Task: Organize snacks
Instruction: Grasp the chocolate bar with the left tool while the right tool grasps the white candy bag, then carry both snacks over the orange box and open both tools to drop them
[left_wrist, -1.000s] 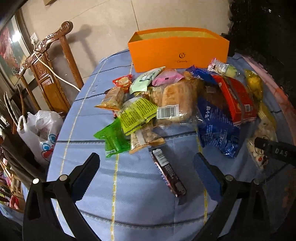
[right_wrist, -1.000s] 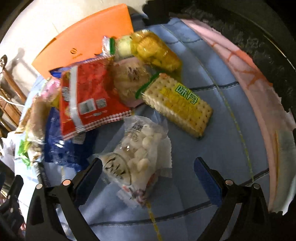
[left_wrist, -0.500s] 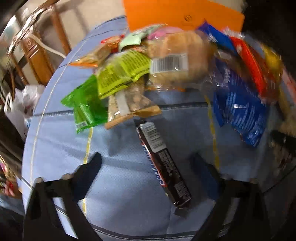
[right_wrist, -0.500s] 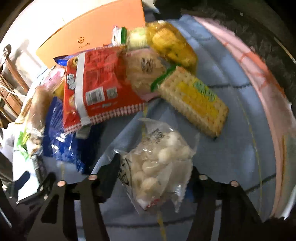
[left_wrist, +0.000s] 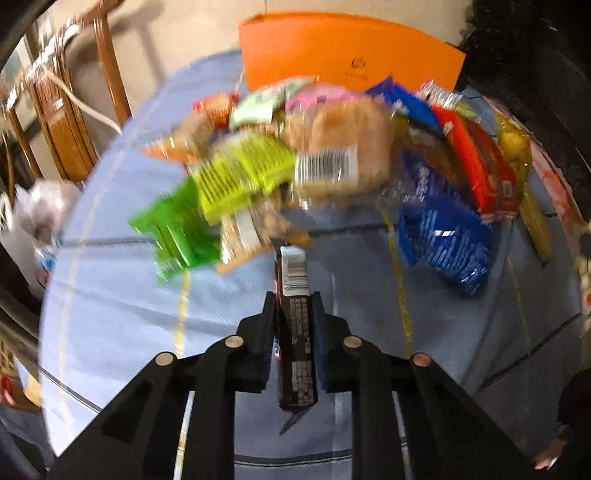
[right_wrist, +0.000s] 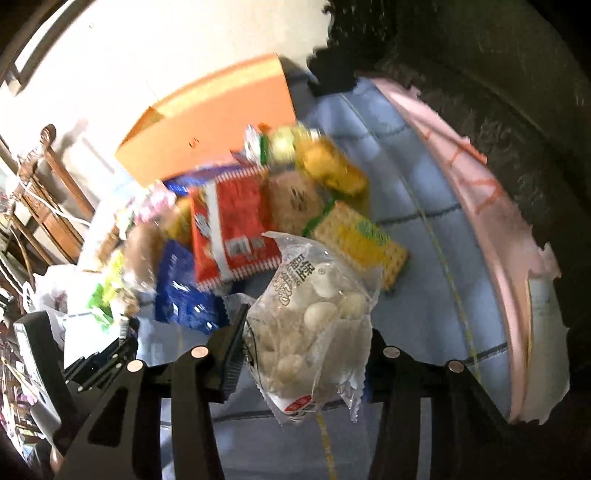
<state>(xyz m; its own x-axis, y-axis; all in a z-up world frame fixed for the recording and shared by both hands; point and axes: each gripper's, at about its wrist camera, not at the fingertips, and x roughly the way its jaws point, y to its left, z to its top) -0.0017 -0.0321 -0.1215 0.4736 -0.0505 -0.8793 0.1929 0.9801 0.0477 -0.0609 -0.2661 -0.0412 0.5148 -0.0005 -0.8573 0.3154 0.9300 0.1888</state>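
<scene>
A dark chocolate bar (left_wrist: 297, 332) is clamped between the fingers (left_wrist: 263, 332) of the left gripper (left_wrist: 294, 314), which have just been closing onto it; its long axis runs straight away from the camera, the white barcode end pointing toward the snack pile, the near end sticking out below the pads. The wrapper is glossy, slim, rectangular, with small white print. The bar sits low over the desk (left_wrist: 110, 314), which is covered in a light blue cloth with yellow and dark stripes. A clear crinkly bag of white round candies (right_wrist: 317, 325) is gripped between the right gripper's (right_wrist: 303, 332) fingers (right_wrist: 232, 343), whose jaws have just been closing and are held partly apart by the bag; the bag stands upright, long axis pointing up and away, lifted clear of the cloth, printed top edge farthest from the camera. Behind lies the pile: a red packet (right_wrist: 236, 229), a blue packet (left_wrist: 443, 236), a green packet (left_wrist: 177, 229), a bread bag (left_wrist: 343, 147) and a yellow cracker pack (right_wrist: 362, 240). An orange cardboard box (left_wrist: 347, 48) stands at the far edge. Both views are motion-blurred.
</scene>
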